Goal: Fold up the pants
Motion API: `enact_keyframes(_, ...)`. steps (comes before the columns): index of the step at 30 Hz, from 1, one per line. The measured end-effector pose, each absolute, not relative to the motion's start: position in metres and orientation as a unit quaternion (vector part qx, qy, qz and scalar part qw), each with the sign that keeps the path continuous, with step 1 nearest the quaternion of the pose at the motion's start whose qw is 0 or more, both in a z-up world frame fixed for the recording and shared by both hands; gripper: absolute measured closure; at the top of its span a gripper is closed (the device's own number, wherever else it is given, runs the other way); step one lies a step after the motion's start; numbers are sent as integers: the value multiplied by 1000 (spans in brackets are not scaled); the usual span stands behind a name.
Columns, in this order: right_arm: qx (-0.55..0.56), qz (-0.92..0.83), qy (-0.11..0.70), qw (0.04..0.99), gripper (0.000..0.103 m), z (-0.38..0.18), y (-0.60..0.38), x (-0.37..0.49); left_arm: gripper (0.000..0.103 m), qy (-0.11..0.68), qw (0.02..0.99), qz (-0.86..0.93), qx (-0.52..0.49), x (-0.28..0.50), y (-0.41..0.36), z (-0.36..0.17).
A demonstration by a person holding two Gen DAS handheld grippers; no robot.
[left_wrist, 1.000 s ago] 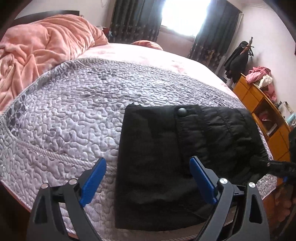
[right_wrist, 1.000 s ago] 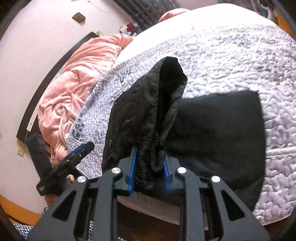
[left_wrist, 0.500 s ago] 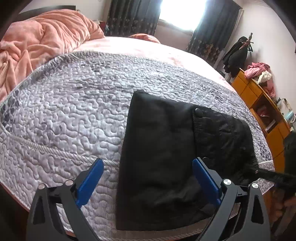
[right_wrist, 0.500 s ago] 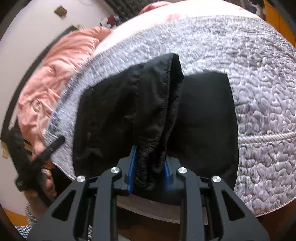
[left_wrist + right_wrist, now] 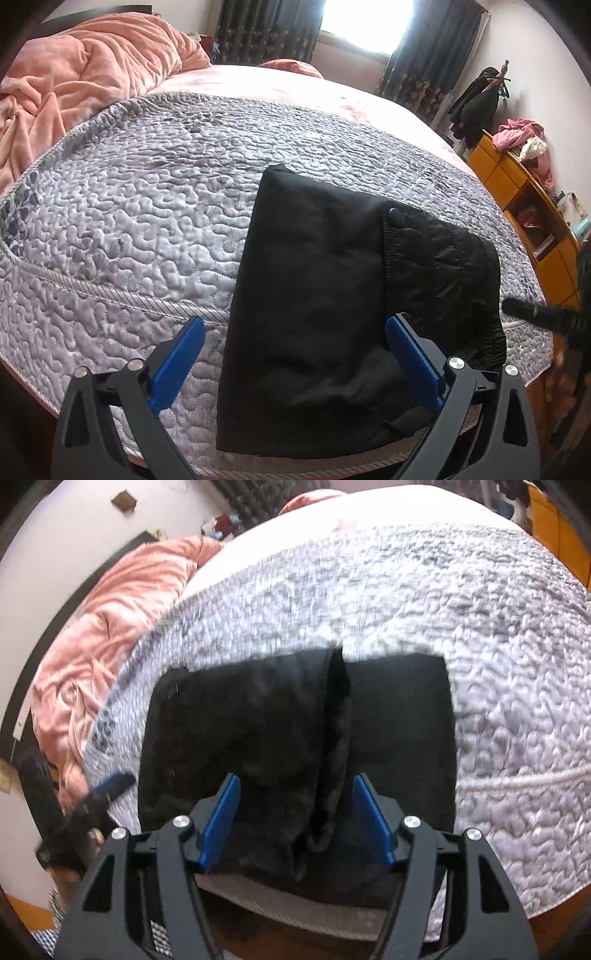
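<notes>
While the black pants lie folded, left claw wide apart, right claw spread, straddling cloth.

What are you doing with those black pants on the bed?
A person with a gripper in each hand is folding the black pants on the grey quilted bedspread. The pants lie in a folded stack near the bed's edge. The right gripper is open, with the waistband end resting between its fingers. The left gripper is open too, above the pants and gripping nothing.

Pants lie on quilt, blanket behind.
</notes>
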State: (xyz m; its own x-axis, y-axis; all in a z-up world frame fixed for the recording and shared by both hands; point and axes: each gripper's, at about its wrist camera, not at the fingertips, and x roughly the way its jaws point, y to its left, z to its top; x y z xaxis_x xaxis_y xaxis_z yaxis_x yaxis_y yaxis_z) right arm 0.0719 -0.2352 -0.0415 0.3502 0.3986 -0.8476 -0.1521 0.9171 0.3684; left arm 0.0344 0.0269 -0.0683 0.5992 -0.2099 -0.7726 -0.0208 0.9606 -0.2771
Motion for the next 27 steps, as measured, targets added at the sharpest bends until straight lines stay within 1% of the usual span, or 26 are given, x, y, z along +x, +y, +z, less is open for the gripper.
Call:
enact_keyframes(5, 115, 174, 548, 810, 37, -40, -233, 107, 4, 445, 884, -58, -127, 33, 24, -67)
enact_keyframes(7, 104, 172, 559, 805, 29, -46, -229, 118, 4, 446, 884, -58, -127, 33, 23, -66)
enact_keyframes(10, 98, 170, 570, 798, 27, -58, -228, 128, 4, 448, 882, -57, -130, 33, 24, -66)
enact_keyframes(14, 120, 189, 576, 786, 25, -74, -233, 136, 4, 451, 882, -55, -125, 34, 23, -66)
enact_keyframes(15, 127, 195, 576, 784, 27, -76, -234, 138, 4, 452, 882, -53, -123, 34, 23, -66)
enact_keyframes(17, 139, 201, 577, 779, 36, -79, -235, 145, 4, 453, 882, -52, -122, 35, 22, -67)
enact_keyframes(19, 154, 209, 581, 771, 61, -81, -234, 150, 4, 454, 881, -51, -120, 35, 21, -68)
enact_keyframes(20, 167, 216, 587, 762, 70, -84, -233, 152, 4, 455, 881, -51, -119, 35, 21, -68)
enact_keyframes(21, 174, 219, 591, 757, 82, -87, -232, 153, 4, 455, 881, -51, -119, 35, 21, -68)
enact_keyframes(22, 174, 217, 590, 758, 90, -87, -232, 151, 4, 455, 881, -51, -119, 35, 20, -68)
enact_keyframes(24, 179, 223, 585, 759, 93, -85, -232, 148, 4, 455, 881, -52, -118, 36, 19, -68)
enact_keyframes(27, 185, 228, 574, 764, 95, -77, -235, 141, 4, 455, 882, -53, -114, 37, 18, -67)
